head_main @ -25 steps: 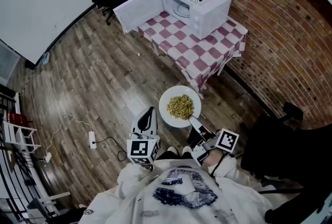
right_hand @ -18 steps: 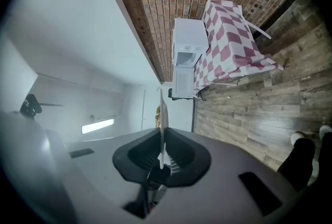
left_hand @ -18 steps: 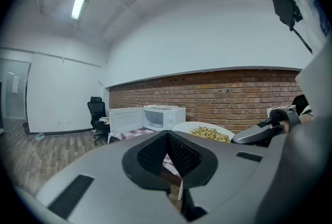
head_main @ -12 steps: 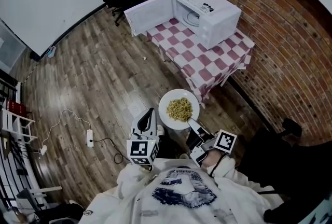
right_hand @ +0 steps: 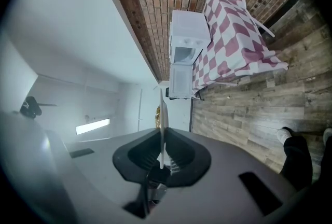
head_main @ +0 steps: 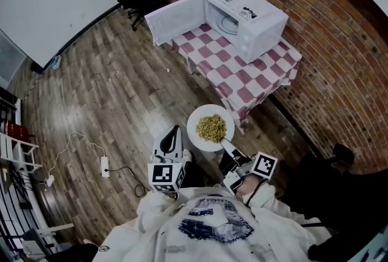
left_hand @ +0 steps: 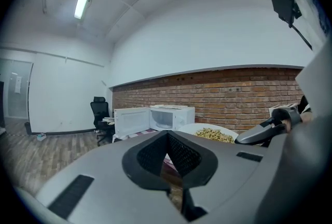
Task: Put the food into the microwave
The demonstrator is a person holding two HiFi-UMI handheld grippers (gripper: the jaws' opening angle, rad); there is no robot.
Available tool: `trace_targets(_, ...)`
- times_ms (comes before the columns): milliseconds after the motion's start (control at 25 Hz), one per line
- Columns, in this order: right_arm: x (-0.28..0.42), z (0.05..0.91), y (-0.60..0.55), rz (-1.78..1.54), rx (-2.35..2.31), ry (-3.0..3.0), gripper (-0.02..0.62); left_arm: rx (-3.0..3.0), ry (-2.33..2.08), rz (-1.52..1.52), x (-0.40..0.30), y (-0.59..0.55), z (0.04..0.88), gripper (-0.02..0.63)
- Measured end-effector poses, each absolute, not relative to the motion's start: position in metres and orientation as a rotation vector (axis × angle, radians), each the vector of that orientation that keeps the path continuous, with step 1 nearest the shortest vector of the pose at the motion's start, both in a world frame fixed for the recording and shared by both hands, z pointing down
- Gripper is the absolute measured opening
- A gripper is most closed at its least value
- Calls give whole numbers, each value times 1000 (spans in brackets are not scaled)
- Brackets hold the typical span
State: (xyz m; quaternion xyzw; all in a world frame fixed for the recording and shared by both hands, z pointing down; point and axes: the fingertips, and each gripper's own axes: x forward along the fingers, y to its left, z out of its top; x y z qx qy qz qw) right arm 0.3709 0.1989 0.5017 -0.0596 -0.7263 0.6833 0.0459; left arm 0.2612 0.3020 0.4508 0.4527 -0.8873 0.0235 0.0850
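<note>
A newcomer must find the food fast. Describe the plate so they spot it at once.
Find the brick wall, then the table beside it with the pink-and-white checked cloth and the open microwave. Short of that table's near end, above the wooden floor, the right gripper clamps the rim of a round white plate. It alone carries a heap of yellowish food.

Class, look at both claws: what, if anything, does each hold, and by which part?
The right claw grips the white plate of food by its near rim, the edge pinched between its jaws. The left claw is shut and holds nothing.
</note>
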Motion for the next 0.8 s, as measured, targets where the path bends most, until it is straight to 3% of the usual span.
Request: trace_targets(800, 189, 504, 204, 2117, -66, -2238, 31, 1439, -2565, 42, 63, 300, 460, 8)
